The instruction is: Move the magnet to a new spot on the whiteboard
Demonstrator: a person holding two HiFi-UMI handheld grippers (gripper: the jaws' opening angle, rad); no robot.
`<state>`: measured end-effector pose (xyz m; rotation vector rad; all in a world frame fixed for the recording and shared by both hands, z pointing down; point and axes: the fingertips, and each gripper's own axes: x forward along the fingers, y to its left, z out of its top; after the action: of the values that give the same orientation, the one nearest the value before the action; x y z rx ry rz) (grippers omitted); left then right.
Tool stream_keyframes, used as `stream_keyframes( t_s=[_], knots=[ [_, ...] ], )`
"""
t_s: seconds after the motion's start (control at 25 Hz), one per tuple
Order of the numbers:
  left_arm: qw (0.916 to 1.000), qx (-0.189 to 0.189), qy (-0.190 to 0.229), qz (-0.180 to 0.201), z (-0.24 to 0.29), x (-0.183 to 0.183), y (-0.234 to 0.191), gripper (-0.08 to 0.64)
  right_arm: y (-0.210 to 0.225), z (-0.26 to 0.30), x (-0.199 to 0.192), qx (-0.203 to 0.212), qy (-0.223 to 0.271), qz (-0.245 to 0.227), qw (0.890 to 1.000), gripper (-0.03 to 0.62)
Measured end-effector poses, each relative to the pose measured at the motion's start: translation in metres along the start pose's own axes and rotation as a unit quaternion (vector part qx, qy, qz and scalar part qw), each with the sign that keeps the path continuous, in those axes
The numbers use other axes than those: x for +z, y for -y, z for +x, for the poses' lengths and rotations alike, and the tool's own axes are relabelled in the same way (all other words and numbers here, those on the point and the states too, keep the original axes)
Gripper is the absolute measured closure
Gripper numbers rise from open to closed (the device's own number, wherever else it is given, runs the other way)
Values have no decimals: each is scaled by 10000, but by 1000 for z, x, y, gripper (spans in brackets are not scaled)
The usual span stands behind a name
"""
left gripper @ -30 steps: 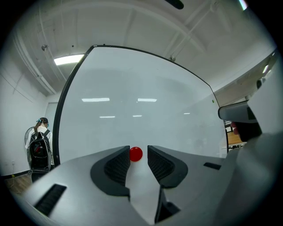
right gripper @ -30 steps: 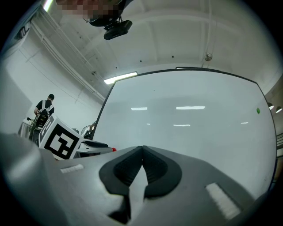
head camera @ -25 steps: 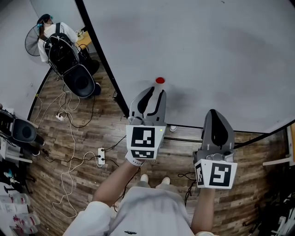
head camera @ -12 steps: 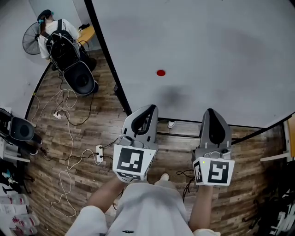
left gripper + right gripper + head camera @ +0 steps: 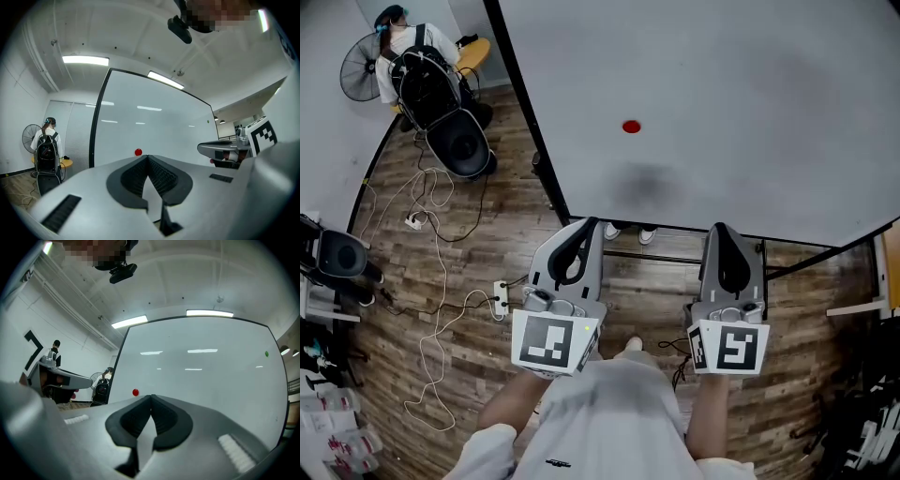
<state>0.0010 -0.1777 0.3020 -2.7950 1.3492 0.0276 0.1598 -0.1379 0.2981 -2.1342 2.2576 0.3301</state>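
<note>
At the lower edge of the whiteboard (image 5: pixel 750 84), head view: the left gripper (image 5: pixel 588 225) has its jaws pressed together with nothing between them. The right gripper (image 5: pixel 719 228) is likewise closed and empty. Both tips sit below the board's bottom frame, clear of its surface. The red round magnet (image 5: pixel 630 127) sticks to the board at about 1 o'clock from the left tip and 11 o'clock from the right, well apart from both. The left gripper is the nearer. The magnet is a disc with no long axis, so jaw orientation probably matters little. Judgement: any regrasp means opening first, then reaching up-board.
</note>
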Motion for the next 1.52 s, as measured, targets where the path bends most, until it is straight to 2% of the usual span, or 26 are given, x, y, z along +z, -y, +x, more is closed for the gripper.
stream_keyframes(
  t_s=[1.52],
  knots=[
    [9999,25,-109,12,-6,-19,3,554,-13,-5,-14,277,-167,-33,9995,594]
  ],
)
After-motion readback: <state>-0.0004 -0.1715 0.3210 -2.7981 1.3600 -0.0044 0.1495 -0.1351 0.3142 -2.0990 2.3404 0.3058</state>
